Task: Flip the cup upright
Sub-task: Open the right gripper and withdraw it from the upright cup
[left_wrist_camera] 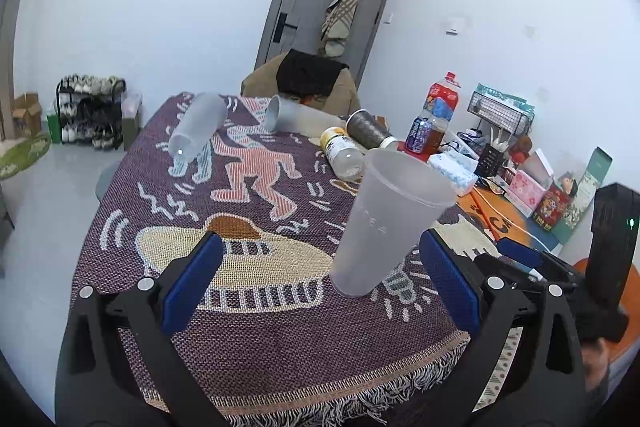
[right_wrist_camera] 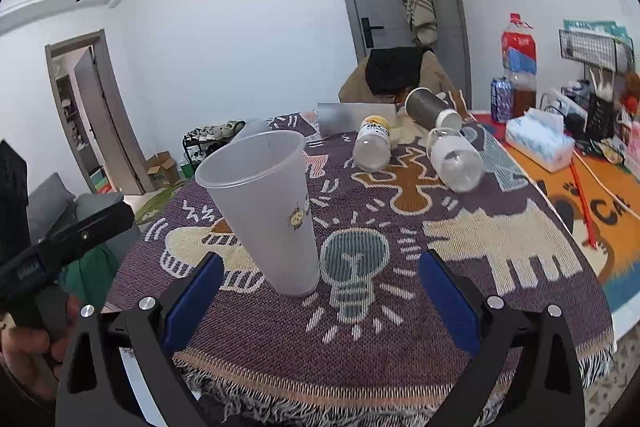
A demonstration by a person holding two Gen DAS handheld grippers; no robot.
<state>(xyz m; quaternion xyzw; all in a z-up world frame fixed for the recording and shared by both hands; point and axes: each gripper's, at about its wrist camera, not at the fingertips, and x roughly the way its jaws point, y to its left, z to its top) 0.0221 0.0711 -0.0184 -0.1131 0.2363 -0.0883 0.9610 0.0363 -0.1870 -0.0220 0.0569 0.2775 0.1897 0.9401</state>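
Left tongs [left_wrist_camera: 320, 267] spread apart, empty; right tongs [right_wrist_camera: 320, 279] likewise. Frosted plastic cup [right_wrist_camera: 266, 211] upright, mouth up, on patterned table cloth [right_wrist_camera: 400, 339], ahead of both. Beyond: clear bottles [right_wrist_camera: 456, 159], steel tumbler [right_wrist_camera: 430, 109] on sides.

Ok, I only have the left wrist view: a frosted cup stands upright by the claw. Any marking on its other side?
Observer: Yes, the cup carries a small bee sticker, which shows from the right wrist.
Reviewer: Anything hidden behind it?
Observer: A second clear bottle lies on its side, right of the yellow-labelled one.
Reviewer: And the right claw?
Observer: The right claw is open and grips nothing; the cup stands free just ahead of it.
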